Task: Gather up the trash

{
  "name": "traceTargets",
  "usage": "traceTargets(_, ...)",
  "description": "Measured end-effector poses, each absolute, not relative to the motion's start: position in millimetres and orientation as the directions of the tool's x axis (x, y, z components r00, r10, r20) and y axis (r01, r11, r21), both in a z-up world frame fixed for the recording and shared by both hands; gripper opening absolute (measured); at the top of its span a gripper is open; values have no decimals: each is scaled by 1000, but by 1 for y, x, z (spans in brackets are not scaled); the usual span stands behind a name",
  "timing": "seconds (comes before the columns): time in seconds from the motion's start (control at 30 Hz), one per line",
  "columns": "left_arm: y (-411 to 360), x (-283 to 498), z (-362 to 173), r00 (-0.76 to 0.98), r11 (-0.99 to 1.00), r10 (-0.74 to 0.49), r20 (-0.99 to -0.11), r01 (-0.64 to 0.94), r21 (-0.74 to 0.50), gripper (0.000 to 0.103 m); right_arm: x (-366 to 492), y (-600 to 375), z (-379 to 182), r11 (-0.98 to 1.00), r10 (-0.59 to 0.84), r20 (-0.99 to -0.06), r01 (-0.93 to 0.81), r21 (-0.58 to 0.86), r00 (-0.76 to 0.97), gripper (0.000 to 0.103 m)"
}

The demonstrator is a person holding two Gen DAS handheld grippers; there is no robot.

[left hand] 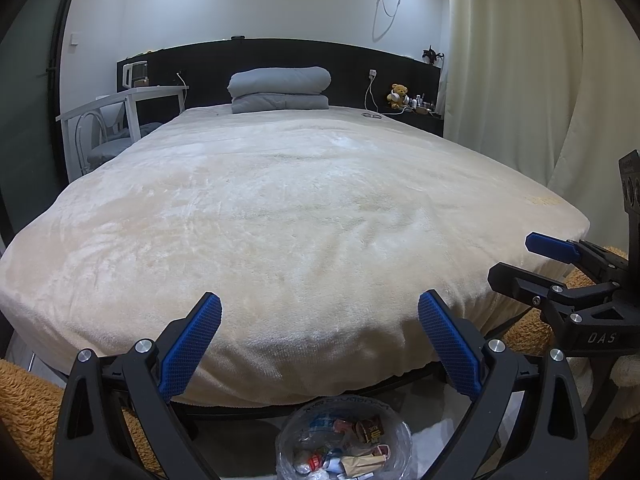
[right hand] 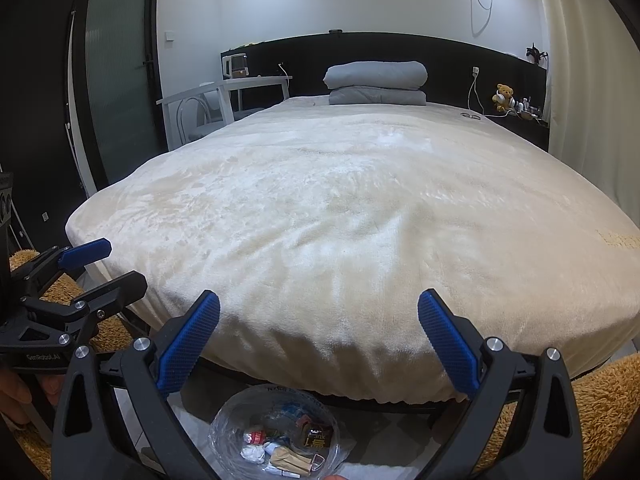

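A clear plastic bag point(left hand: 344, 440) holding several wrappers and scraps of trash sits on the floor at the foot of the bed, low in both views; the bag point(right hand: 276, 436) lies just under my fingers. My left gripper point(left hand: 320, 312) is open with nothing between its blue pads, hovering above the bag and facing the bed. My right gripper point(right hand: 319, 310) is open too and holds nothing. Each gripper shows at the edge of the other's view: the right gripper point(left hand: 520, 260) at the right, the left gripper point(right hand: 120, 264) at the left.
A wide bed with a cream plush blanket point(left hand: 288, 208) fills the front. Folded grey bedding point(left hand: 280, 88) lies at the black headboard. A white desk and chair point(left hand: 120, 120) stand left, a teddy bear point(left hand: 398, 95) on a shelf right, curtains point(left hand: 520, 80) beyond. Tan fluffy rugs point(right hand: 600, 400) flank the bed.
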State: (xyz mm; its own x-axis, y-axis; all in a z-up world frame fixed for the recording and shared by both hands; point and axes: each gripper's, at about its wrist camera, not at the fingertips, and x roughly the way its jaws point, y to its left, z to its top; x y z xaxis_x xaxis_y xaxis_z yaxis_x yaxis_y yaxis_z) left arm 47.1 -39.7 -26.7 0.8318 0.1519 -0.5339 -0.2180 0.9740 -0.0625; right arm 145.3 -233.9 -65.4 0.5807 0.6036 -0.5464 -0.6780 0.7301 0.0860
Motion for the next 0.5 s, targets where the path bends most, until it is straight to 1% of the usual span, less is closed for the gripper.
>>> traceTargets(0.5, -42, 47, -26, 832, 973, 160, -531, -223, -56, 97, 145, -234, -66, 730, 602, -547, -679, 82, 582, 98)
